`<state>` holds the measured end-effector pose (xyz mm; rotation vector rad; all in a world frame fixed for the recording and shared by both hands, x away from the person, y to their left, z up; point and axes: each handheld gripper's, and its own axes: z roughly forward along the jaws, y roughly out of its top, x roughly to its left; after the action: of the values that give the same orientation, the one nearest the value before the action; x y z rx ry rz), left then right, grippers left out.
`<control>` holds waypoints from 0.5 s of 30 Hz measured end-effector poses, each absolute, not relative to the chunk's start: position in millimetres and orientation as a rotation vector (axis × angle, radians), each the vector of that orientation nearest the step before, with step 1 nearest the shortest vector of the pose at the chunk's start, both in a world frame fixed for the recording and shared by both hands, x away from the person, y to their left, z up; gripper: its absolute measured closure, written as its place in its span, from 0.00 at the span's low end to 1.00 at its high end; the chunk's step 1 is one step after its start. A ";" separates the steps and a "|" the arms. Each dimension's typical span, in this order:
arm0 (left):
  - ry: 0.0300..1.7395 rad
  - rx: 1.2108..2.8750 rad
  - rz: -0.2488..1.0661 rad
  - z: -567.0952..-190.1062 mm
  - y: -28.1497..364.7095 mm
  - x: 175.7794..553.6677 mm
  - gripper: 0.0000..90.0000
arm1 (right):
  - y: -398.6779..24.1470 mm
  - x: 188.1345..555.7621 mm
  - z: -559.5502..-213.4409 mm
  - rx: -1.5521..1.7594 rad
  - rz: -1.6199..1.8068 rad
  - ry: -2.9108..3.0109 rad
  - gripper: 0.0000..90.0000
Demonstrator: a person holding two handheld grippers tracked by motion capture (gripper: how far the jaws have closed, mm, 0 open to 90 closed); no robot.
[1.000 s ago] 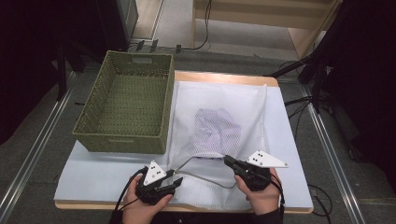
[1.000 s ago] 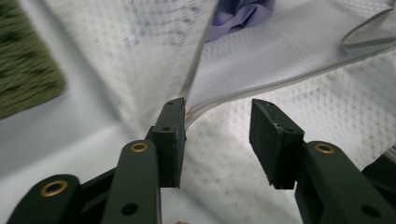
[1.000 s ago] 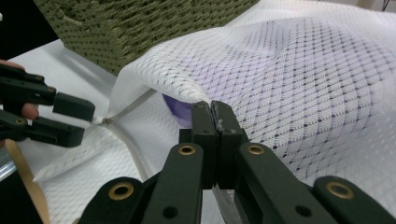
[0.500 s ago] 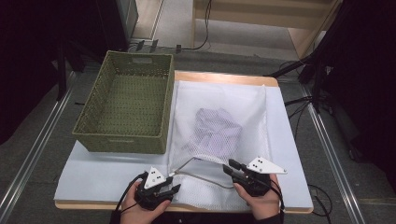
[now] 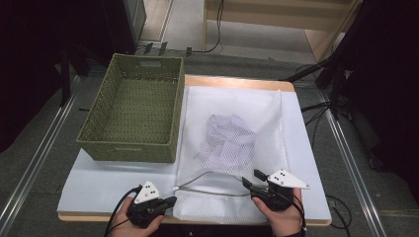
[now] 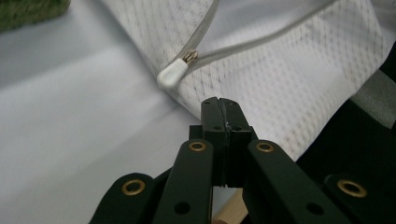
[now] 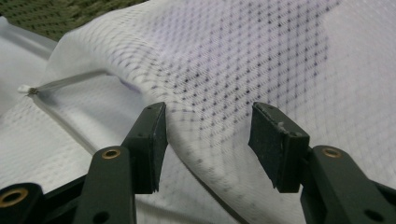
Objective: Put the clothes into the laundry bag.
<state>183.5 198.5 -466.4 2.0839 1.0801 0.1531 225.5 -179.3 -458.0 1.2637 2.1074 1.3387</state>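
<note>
What lay inside the white mesh bag on the desk could not be made out: through the netting showed a crumpled pale-purple bundle, its kind unclear. In the right gripper view the bag's far part was blurred and ran off the top and right edges. The green basket was cut to a soft sliver at the top left corner of the left gripper view. In the high view both hands were cut off by the bottom edge. In the left gripper view it could not be told whether any mesh sat between the closed jaws.
</note>
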 end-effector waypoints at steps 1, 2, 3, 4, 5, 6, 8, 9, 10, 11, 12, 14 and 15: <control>1.093 2.072 0.154 -467.7 202.9 183.2 0.98 | -180.2 225.6 -458.7 1.274 1.331 2.105 0.52; 1.103 2.059 0.157 -468.2 207.0 183.2 0.94 | -181.4 225.8 -459.4 1.282 1.324 2.101 0.52; 1.103 2.040 0.148 -467.8 210.4 183.4 0.91 | -182.4 225.9 -459.8 1.294 1.316 2.098 0.52; 1.102 2.021 0.146 -466.4 212.6 183.9 0.89 | -183.2 226.1 -460.0 1.301 1.314 2.091 0.52; 1.110 1.990 0.148 -464.7 213.8 184.5 0.85 | -184.1 225.9 -459.6 1.306 1.318 2.084 0.52; 1.109 1.976 0.148 -464.3 214.1 185.3 0.80 | -184.7 225.0 -458.7 1.309 1.321 2.081 0.52; 1.112 1.953 0.149 -464.7 212.8 187.0 0.70 | -184.8 223.8 -457.3 1.294 1.328 2.077 0.52; 1.114 1.948 0.157 -465.8 211.6 187.9 0.65 | -184.2 222.6 -456.5 1.297 1.335 2.074 0.51; 1.115 1.953 0.170 -466.7 210.8 188.6 0.60 | -183.7 221.8 -455.4 1.285 1.353 2.074 0.50; 1.113 1.954 0.180 -467.3 210.2 189.1 0.57 | -182.4 220.8 -453.8 1.275 1.373 2.077 0.50; 1.116 1.948 0.180 -467.4 209.9 189.4 0.54 | -180.6 219.9 -452.0 1.252 1.383 2.081 0.50; 1.120 1.933 0.169 -467.1 210.7 190.1 0.52 | -176.1 218.4 -448.8 1.221 1.388 2.092 0.49; 1.127 1.925 0.164 -467.0 210.9 190.1 0.50 | -174.0 218.3 -448.1 1.210 1.394 2.095 0.50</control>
<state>190.1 210.9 -467.0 1.9250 1.1272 0.1640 218.3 -174.0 -448.1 1.2101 2.0946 1.3943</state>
